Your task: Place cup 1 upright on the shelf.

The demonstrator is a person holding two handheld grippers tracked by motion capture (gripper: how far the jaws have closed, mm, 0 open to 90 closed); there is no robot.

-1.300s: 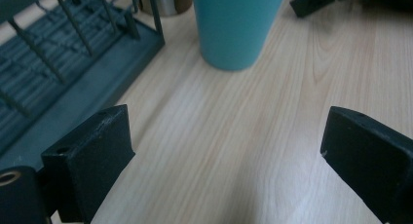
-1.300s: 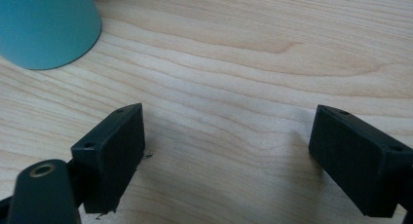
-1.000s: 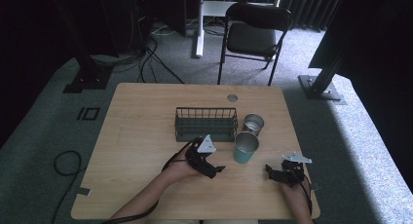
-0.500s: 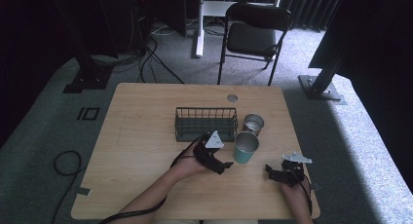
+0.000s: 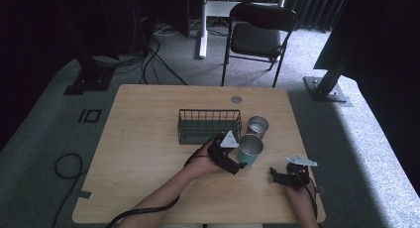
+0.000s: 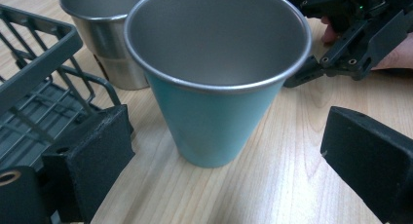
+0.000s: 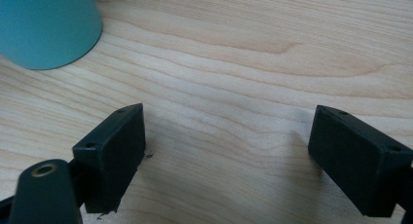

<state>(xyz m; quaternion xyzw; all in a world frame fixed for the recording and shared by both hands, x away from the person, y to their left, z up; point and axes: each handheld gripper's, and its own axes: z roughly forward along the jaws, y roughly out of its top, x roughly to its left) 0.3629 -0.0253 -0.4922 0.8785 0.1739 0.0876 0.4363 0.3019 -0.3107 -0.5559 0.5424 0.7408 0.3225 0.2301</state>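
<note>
Teal cup (image 6: pixel 216 107) upright on the table at five o'clock from the wire basket (image 5: pixel 209 125), bracketed untouched between left gripper's (image 5: pixel 236 163) spread jaws, awaiting closure; right gripper (image 5: pixel 277 175) idle, jaws released.

Nothing readable is showing anywhere: no words, labels, brand marks, numbers or signs are appearing on any surface in the three views.
</note>
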